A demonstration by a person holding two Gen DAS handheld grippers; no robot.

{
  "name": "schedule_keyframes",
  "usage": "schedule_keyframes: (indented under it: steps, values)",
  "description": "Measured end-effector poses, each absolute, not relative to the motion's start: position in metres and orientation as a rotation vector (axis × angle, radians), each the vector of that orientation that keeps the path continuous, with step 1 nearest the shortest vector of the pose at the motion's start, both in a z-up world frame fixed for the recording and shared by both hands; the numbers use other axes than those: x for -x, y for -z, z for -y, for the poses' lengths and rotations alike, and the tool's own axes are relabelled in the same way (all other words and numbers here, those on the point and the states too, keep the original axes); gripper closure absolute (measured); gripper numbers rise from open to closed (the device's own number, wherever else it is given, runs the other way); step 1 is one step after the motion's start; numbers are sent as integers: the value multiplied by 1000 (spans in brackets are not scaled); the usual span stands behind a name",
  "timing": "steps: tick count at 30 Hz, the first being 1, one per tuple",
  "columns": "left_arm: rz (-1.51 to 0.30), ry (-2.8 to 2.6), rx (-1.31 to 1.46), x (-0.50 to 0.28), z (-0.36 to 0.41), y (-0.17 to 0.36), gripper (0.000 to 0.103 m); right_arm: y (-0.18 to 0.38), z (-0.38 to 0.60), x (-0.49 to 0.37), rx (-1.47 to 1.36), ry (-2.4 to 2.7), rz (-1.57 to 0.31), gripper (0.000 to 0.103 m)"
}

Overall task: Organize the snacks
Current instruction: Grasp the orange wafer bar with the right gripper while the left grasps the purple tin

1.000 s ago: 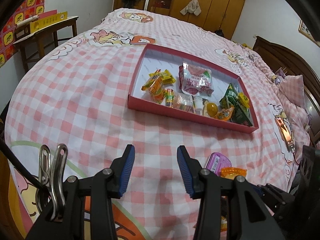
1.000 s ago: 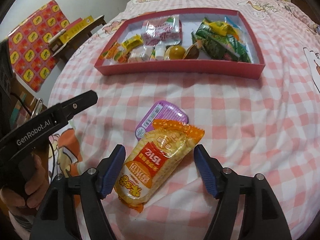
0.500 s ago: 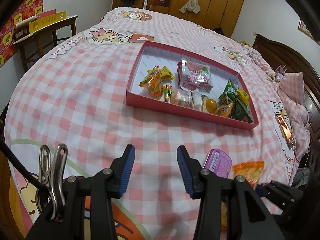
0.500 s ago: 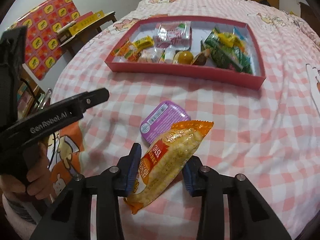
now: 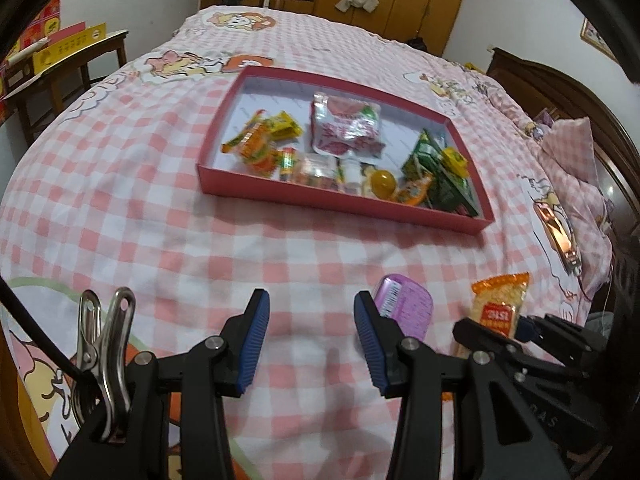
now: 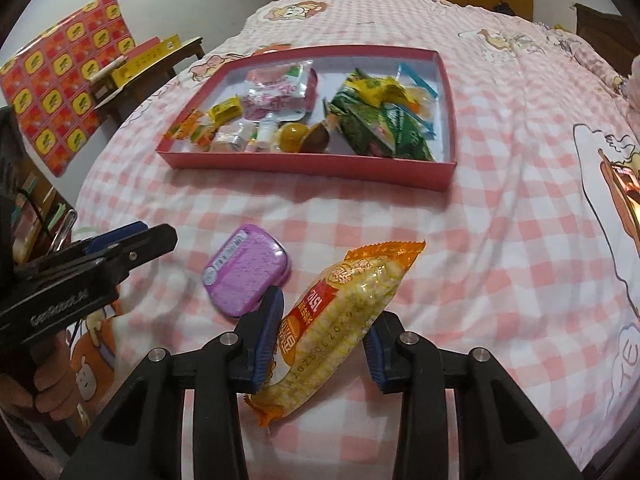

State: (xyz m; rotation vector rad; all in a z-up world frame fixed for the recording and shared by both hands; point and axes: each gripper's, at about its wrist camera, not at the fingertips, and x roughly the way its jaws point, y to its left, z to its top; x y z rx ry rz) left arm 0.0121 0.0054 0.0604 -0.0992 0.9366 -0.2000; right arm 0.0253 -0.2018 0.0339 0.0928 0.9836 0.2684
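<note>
Two grippers work over a bed covered in a pink checked quilt (image 5: 120, 208). Farthest left, a wooden side table (image 5: 80, 52) stands against the wall beside the bed. The left gripper (image 5: 311, 342) hovers low above the quilt with its blue-padded jaws apart and nothing between them; a metal clip (image 5: 105, 344) hangs at its left side. Just past its right finger lies a purple tin (image 6: 247, 275), flat on the quilt. Beyond both, toward the middle of the bed, sits a shallow red tray (image 6: 312, 164) already holding snacks: small orange and yellow sachets at its left end, a pink-and-white pouch (image 5: 345, 130) near the centre, a round yellow ball (image 5: 383, 180) by the near wall, and green packets (image 6: 376, 128) at the right end. To the right of the tin, the right gripper (image 6: 320, 340) has its jaws clamped on the lower part of an orange-and-yellow snack bag (image 6: 348, 300), which tilts up and away to the right, its upper crimped end clear of the quilt and close beside the tin. A dark wooden headboard (image 5: 560, 92) rises at the far right.
</note>
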Motion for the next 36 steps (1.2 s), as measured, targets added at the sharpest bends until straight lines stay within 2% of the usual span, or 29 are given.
schedule_keyframes:
  steps: [4, 15, 36]
  values:
    - [-952, 230, 85, -11, 6, -57, 56, -32, 207, -27, -90, -265, -980, 64]
    - [-980, 310, 33, -6, 35, -49, 46, -20, 222, -30, -152, -295, -1005, 64]
    - [-1016, 300, -69, -16, 61, -20, 42, -5, 240, -33, -243, -363, -1007, 64]
